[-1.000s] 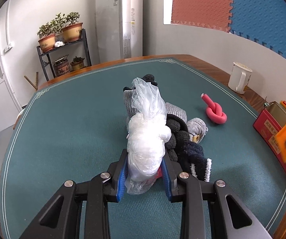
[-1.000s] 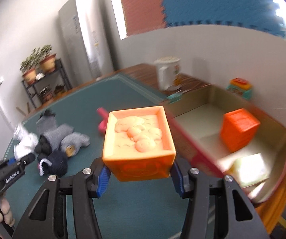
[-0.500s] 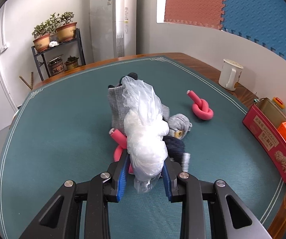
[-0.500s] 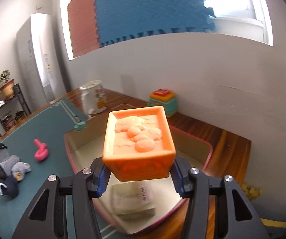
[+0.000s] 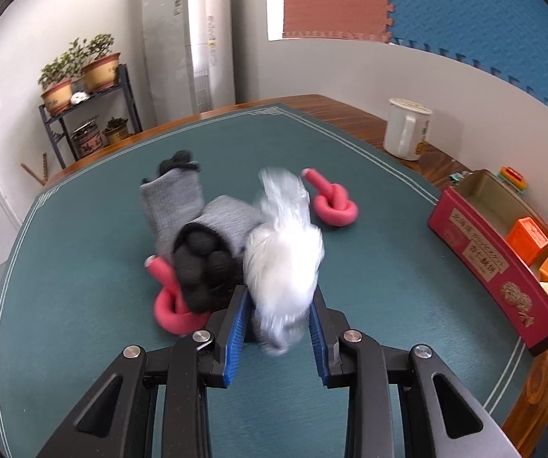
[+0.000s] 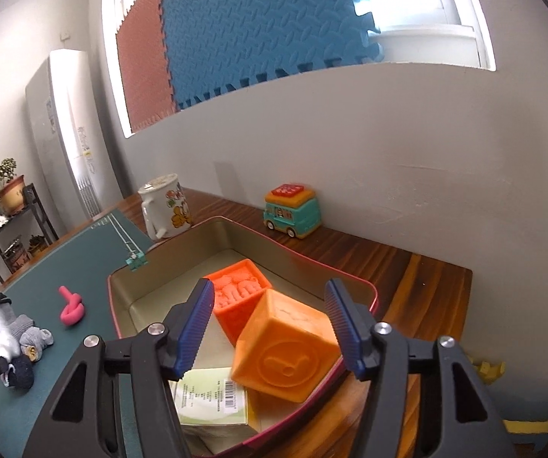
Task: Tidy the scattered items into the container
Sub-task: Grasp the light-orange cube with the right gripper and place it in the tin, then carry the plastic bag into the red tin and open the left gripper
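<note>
Green felt covers the desk [image 5: 350, 160] in the left wrist view, where the left hand-held gripper [image 5: 278, 337] at bottom centre is clamped narrow on a white plastic bag [image 5: 283, 263], lifted clear of the sock pile [image 5: 197, 229] and two pink foam knots [image 5: 333, 206], presumably to carry it to the red tin [image 5: 495, 267] at the right edge. Seen from the right wrist, that tin [image 6: 304, 255] fills the lower middle of the frame; the right hand-held gripper [image 6: 270, 328] hangs above it with jaws opening, its pads off the pale orange block [image 6: 285, 351], which sits tilted inside against a darker orange block [image 6: 239, 294], apparently just released there.
</note>
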Demonstrator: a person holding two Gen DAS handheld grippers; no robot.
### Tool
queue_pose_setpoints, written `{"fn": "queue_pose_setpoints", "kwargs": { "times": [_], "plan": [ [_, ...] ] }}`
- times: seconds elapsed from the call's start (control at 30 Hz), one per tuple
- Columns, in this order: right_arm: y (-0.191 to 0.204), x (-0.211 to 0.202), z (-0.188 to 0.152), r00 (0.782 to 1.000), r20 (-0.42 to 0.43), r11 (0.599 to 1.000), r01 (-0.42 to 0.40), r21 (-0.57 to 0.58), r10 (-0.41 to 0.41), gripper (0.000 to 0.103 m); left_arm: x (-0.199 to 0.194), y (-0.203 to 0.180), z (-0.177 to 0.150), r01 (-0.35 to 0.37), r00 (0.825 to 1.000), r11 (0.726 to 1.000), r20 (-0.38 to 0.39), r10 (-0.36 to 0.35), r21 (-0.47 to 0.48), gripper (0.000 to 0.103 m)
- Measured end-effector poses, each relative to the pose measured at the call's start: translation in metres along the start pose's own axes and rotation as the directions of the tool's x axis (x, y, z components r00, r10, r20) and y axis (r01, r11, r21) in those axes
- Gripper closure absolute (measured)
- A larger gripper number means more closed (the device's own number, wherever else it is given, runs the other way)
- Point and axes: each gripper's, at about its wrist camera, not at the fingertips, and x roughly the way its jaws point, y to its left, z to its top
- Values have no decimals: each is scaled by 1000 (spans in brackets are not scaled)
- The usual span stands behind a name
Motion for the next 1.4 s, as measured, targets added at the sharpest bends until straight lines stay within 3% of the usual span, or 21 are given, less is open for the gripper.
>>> {"fn": "queue_pose_setpoints", "kwargs": {
  "times": [0.27,0.47,0.6,0.73,0.77,0.8,0.83,1.0,1.2,1.4],
  "plan": [
    [-14,-3,-5,999,-4,999,-39,29,39,38,0,-46,23,92,996,994,6,-93,56,71],
    [-31,-7,-2,999,8,998,-41,56,40,38,-2,-82,39,220,975,971,1,-221,90,71],
    [-43,-6,-1,999,8,996,-38,78,37,38,-5,-101,45,254,966,958,5,-257,133,71],
    [-50,-4,-1,998,7,994,-57,98,56,38,-7,-98,40,260,965,951,-16,-262,169,68],
    [-50,-3,-1,998,7,993,-62,99,62,38,-7,-93,37,256,966,952,-24,-256,166,62],
    [-50,-2,-1,998,7,993,-70,100,69,38,-7,-85,32,247,969,957,-32,-245,153,45],
    [-48,-1,0,997,7,992,-80,99,80,38,-7,-77,28,238,971,961,-39,-235,141,37],
    [-40,2,0,993,5,988,-118,94,118,38,-1,-50,0,202,977,972,-93,-191,121,37],
    [-32,2,-3,991,0,988,-132,83,133,38,17,-49,-22,251,959,965,-152,-238,74,37],
    [-34,-4,-3,993,12,989,-119,84,118,38,23,-63,-26,241,965,965,-136,-226,101,38]
  ]
}}
